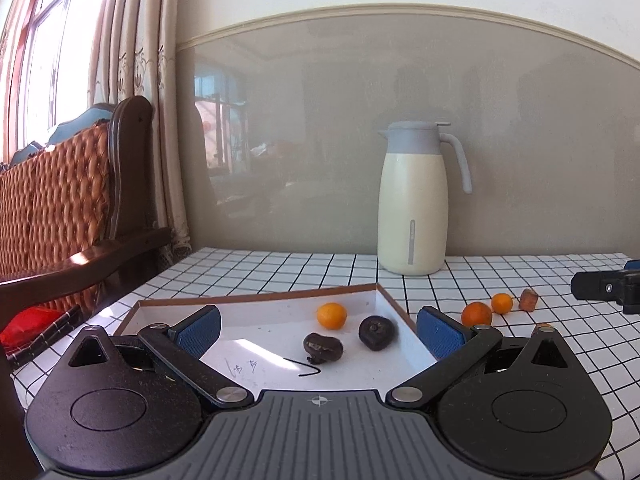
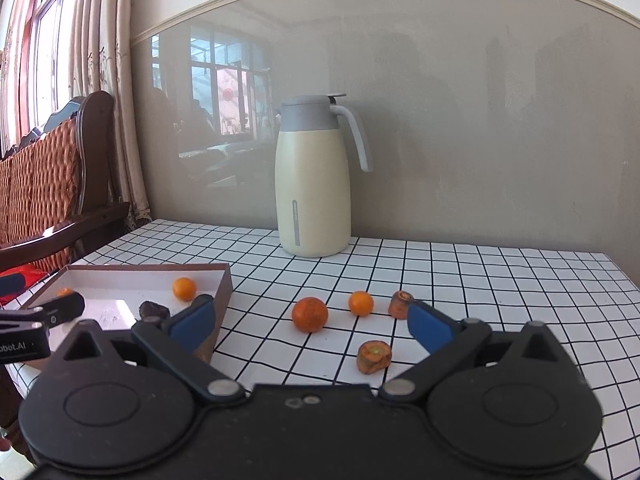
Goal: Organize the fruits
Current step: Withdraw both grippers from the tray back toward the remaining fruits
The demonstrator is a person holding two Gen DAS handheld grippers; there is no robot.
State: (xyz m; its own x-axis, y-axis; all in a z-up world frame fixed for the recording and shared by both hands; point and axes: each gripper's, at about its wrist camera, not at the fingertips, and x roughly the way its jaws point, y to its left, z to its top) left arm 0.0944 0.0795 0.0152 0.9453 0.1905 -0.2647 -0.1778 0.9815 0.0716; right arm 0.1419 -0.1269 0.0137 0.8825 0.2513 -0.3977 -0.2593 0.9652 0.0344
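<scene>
- Resting inside the shallow box (image 1: 256, 304): one small orange (image 1: 331, 315) and two dark fruits (image 1: 377, 333).
- Lying on the checked table (image 2: 480, 280) right of the box: two oranges (image 2: 309, 314) and two carrot pieces (image 2: 374, 356).
- Left gripper (image 1: 319, 326): released, empty, above the box.
- Right gripper (image 2: 311, 322): released, empty, above the table fruit.
- Thermos jug (image 2: 313, 178): upright by the wall.
</scene>
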